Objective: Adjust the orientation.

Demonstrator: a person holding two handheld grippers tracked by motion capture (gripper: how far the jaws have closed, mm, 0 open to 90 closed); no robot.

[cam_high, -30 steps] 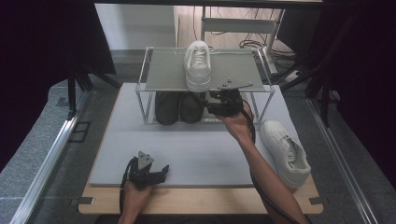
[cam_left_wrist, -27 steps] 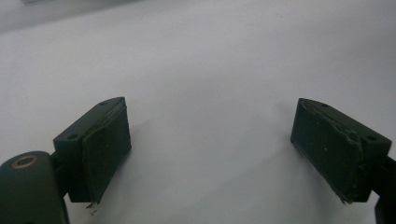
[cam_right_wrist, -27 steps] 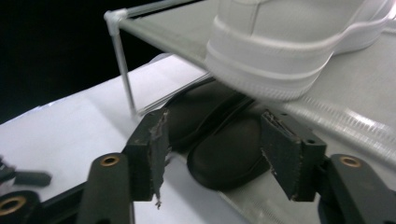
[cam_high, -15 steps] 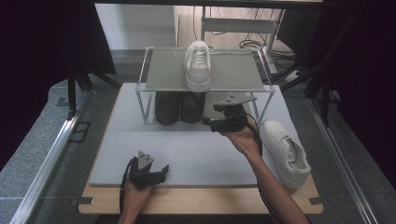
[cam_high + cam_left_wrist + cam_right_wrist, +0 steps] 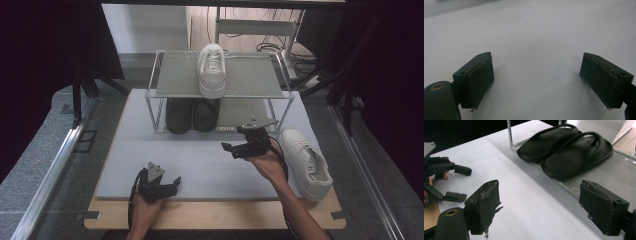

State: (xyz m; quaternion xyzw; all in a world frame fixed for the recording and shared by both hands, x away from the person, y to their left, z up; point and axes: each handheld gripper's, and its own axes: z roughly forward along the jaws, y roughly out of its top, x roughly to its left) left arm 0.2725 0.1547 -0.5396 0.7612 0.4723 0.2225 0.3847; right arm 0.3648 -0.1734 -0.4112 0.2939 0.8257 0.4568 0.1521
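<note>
right gripper (image 5: pixel 239 145), jaws just been opening w/ nothing between, is hanging over the bench (image 5: pixel 200 165) near white sneaker (image 5: pixel 305 162), prob readying a grab; left gripper (image 5: pixel 167 186) is resting, jaws spread.

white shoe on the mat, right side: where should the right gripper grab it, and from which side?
Likely the collar at the heel of the white shoe, taken from above. It lies upright on its sole, heel toward the person, so the opening faces up and one jaw can drop inside. The right gripper is open, empty and just left of it, so it needs a short move right.
</note>
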